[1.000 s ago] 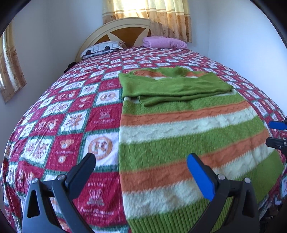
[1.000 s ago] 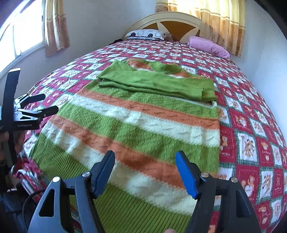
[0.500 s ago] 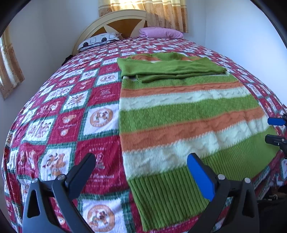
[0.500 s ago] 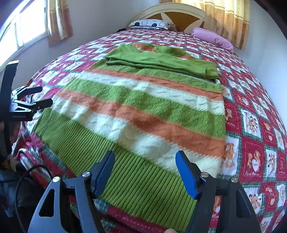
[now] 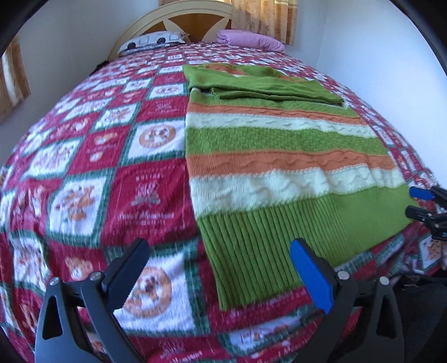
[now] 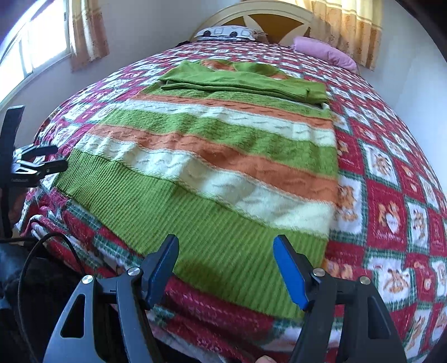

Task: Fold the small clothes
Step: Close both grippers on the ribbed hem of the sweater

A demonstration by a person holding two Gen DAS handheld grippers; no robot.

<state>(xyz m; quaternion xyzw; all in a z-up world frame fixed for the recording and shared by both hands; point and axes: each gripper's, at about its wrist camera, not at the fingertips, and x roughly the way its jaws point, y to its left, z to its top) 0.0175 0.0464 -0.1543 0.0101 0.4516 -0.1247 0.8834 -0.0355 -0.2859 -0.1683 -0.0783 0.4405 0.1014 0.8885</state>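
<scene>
Sweater: one (striped), flat on bedspread; two tools wide, empty.

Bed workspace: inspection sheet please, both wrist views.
Surface: bed with red checked blanket.
Job's things: striped knit sweater flat, sleeves folded across chest, ribbed hem nearest the grippers.
Clutter: patterned pillow and pink pillow at headboard.
Grippers: left gripper and right gripper open, empty, at the hem's corners.
Cables: black cable at bed edge.
Surroundings: curtains, window, white walls.
</scene>
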